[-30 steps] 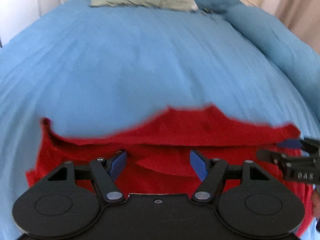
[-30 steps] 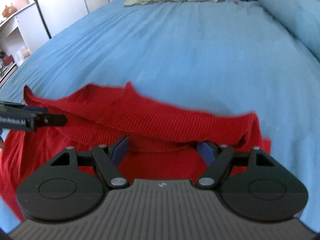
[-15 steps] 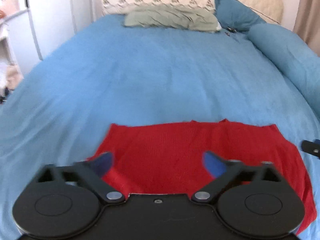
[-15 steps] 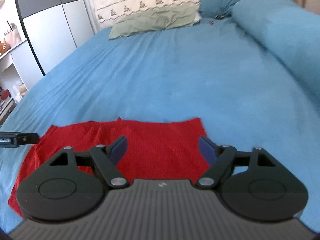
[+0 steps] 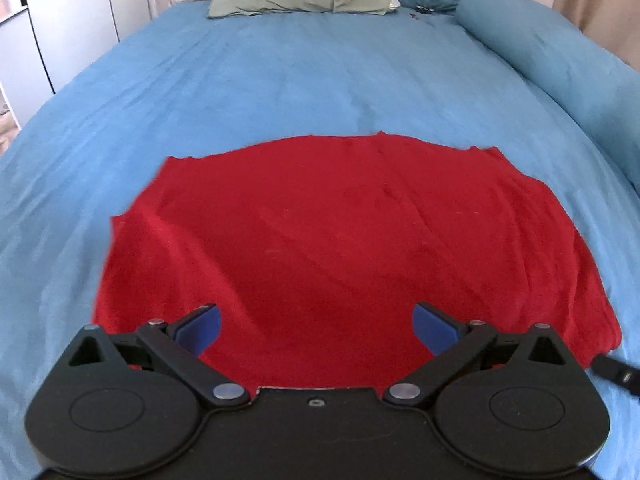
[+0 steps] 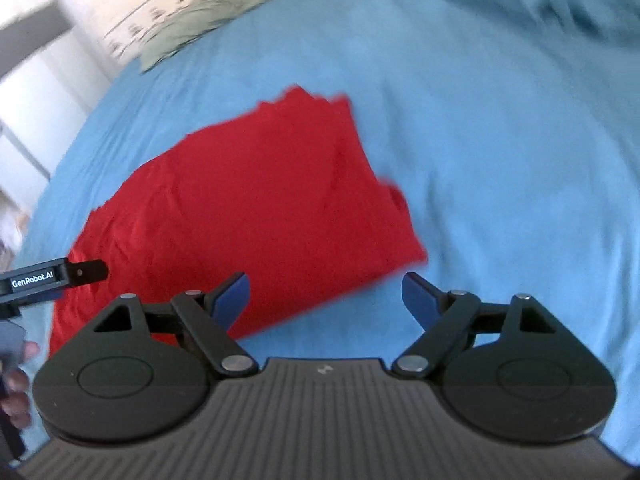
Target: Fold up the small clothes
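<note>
Lying flat on smooth blue bedding (image 5: 320,80), red knit garment (image 5: 320,232); both grippers' fingers apart, empty.

A red knit garment (image 5: 344,240) lies folded flat on a blue bedspread (image 5: 320,80), near the foot of the bed. Seen from the left wrist camera, it forms a broad, roughly rectangular panel with a slightly uneven far edge, soft diagonal creases running across its surface and a rumpled right side. From the right wrist camera, which is blurred, the same piece appears tilted across the frame, its far corner showing stacked layers of cloth and its right edge a small bulge of fabric. Nothing rests on it; no sleeve or collar can be made out.
</note>
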Demonstrator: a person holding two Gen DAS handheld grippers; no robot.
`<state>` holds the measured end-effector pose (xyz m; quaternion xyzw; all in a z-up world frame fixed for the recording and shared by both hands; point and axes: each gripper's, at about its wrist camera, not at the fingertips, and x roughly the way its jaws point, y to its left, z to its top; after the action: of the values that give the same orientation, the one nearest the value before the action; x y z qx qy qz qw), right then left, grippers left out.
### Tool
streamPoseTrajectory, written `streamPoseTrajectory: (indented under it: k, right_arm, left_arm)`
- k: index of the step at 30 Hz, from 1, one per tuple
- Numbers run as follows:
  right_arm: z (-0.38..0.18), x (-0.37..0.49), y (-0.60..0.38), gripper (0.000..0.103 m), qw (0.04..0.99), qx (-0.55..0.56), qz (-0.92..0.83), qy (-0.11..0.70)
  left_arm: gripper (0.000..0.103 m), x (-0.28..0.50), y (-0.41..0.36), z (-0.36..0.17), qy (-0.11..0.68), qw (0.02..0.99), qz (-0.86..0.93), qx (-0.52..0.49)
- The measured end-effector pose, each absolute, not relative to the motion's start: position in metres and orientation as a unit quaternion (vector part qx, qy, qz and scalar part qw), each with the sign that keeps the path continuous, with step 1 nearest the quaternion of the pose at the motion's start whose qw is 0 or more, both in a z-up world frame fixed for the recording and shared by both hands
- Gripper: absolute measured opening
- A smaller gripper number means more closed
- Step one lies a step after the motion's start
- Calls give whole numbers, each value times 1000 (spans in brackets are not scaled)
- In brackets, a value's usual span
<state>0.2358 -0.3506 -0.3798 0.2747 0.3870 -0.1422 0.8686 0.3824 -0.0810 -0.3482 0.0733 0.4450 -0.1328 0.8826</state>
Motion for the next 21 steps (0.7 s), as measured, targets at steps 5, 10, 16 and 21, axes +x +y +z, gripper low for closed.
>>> streamPoseTrajectory:
  k: [5,10,16,21]
  right_arm:
    - [-414,232,-364,97,853,365,-135,348]
    - [-417,254,-382,96,856,388,-143,310]
    - [-421,280,-414,94,860,390,-106,312]
    - [-416,303,-424,78,865,360,-54,346]
  left_arm:
    - [103,388,-88,-360,443,882,-147,64]
    - [103,394,-92,-364,444,882,-149,59]
    - [103,400,-93,-367,438,886,-144,56]
    - [103,417,-89,-376,448,884,-128,30]
